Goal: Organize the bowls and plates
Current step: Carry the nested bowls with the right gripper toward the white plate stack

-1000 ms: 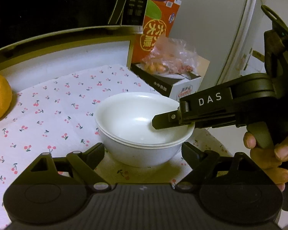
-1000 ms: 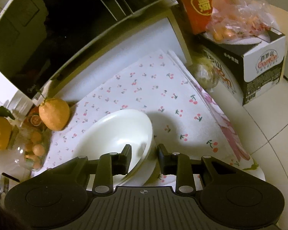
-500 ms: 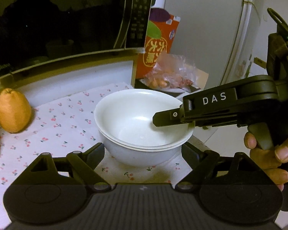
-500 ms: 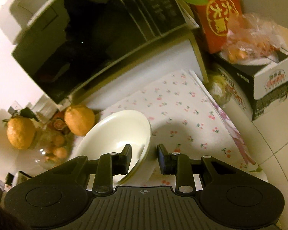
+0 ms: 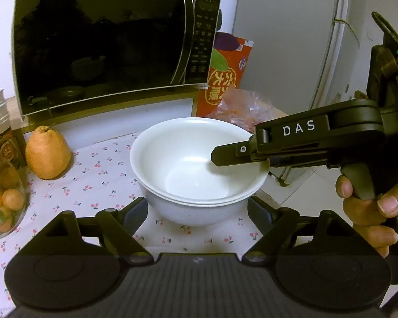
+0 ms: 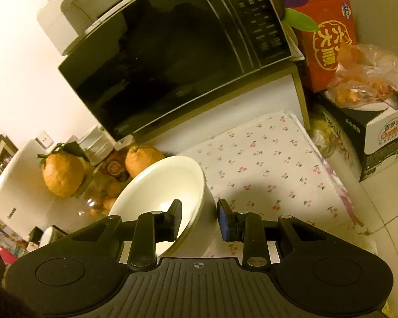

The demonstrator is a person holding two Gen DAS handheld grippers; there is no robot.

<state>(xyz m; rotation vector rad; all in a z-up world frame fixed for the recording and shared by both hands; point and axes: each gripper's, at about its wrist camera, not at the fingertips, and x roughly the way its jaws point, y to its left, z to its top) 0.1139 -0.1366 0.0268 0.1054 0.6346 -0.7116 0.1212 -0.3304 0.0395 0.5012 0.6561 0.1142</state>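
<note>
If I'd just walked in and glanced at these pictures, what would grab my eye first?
Probably the stacked white bowls in the middle, over the cherry-print cloth: the right gripper pinches their rim, one finger inside, one outside, while the left gripper flanks them with wide jaws. Behind looms a big dark-doored microwave, with a large orange citrus fruit below it at the left.

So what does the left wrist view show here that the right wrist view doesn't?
Only the left wrist view shows the right hand-held gripper from the side, clamped on the stacked white bowls' rim, the hand holding it, and the left hand-held gripper flanking the bowls. Only the right wrist view shows a second orange fruit and the open carton. Both show the microwave, cherry-print cloth and red box.
</note>
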